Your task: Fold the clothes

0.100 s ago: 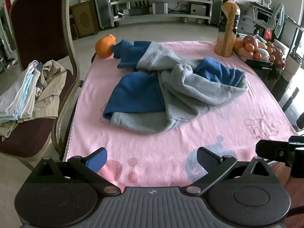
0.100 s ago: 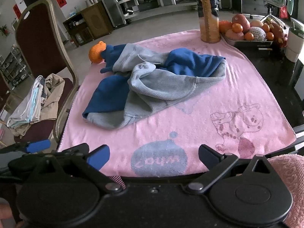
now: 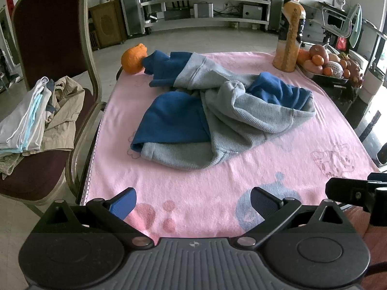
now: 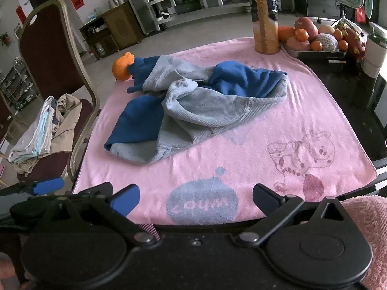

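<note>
Left wrist view and right wrist view match the frames a tenth of a second earlier: nothing has shifted, so folding has not yet begun. Largest item first, the pink terry blanket with printed cartoon figures (image 3: pixel 278 176) covers the tabletop. On its far half lies the crumpled blue-and-grey waffle-knit sweatshirt (image 3: pixel 232 118), one sleeve reaching to the bumpy orange citrus fruit (image 3: pixel 132 59) at the far-left corner. A dark red upholstered chair (image 3: pixel 48 48) stands left of the tabletop with a stack of folded pale garments (image 3: pixel 26 123) on its seat. A tall orange juice bottle (image 3: pixel 289 36) and a metal tray of mixed fruit (image 3: pixel 326 76) occupy the far-right corner.

Left tongs (image 3: pixel 193 203) and right tongs (image 4: pixel 197 199) both hover over the near blanket edge, released, spread wide, nothing between them, well apart from the sweatshirt. Judgement: the next step calls for reaching forward to spread the garment flat.
</note>
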Tool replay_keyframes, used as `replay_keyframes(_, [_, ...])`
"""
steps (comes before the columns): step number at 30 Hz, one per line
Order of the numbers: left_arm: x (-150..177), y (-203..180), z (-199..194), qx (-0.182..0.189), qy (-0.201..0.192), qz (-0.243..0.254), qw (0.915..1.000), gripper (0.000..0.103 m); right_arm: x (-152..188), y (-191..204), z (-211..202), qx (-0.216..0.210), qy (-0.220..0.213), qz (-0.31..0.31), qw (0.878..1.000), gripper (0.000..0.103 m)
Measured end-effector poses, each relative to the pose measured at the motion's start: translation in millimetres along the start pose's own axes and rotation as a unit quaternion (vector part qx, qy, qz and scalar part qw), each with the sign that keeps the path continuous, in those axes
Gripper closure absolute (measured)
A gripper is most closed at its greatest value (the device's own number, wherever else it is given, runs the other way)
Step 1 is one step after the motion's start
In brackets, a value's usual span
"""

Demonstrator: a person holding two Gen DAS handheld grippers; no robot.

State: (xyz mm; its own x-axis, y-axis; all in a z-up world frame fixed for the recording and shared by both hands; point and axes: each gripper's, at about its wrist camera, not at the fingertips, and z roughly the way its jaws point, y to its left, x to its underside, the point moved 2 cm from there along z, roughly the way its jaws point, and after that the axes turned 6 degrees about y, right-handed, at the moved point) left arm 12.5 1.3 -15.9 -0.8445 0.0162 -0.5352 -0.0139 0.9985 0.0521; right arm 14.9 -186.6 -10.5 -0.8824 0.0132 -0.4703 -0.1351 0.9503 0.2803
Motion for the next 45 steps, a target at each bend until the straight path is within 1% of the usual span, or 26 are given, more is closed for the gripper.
replay_keyframes(45, [0.5, 1.2, 0.2, -0.004, 0.003, -0.004, 1.0, 0.002, 0.2, 0.2, 0.3, 0.0, 0.004, -0.002, 1.0, 0.002])
